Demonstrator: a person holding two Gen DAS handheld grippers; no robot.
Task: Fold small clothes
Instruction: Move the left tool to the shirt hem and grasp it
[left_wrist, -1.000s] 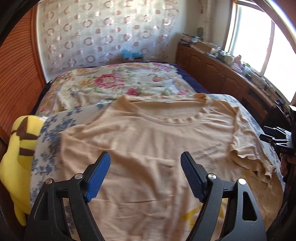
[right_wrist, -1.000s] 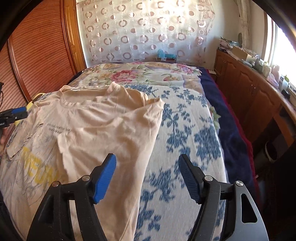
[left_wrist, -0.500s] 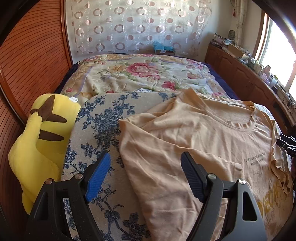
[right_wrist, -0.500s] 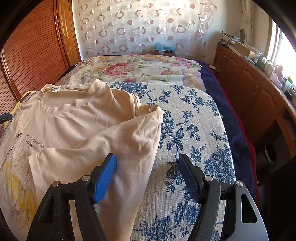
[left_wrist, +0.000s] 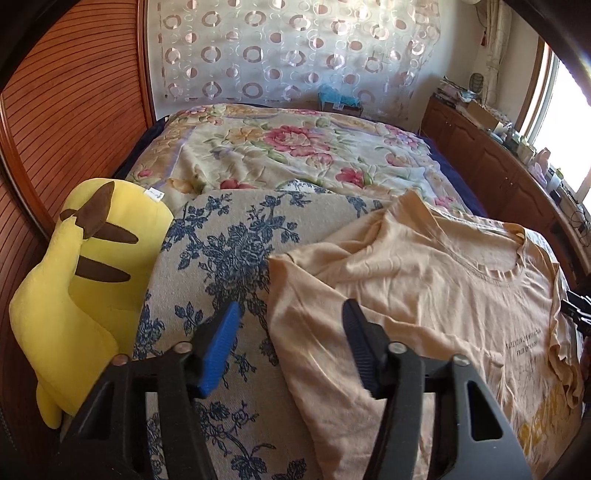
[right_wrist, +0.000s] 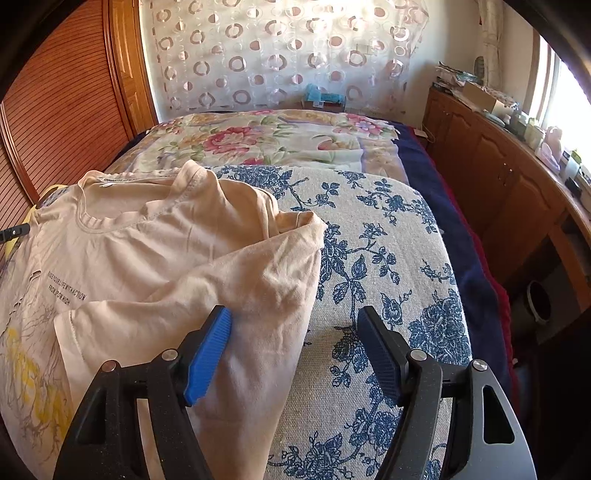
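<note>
Yellow plush toy beside blue-flowered cushion; floral blanket behind; wooden cabinets at right.

Left gripper has swung left off the shirt; it now straddles the left sleeve edge, plush toy in fuller view. Right gripper has closed in on the folded-in right sleeve; shirt unmoved.

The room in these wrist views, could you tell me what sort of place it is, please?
Most likely a home bedroom: a bed with a floral blanket, a yellow plush toy beside it, and wooden cabinets under a window.
</note>
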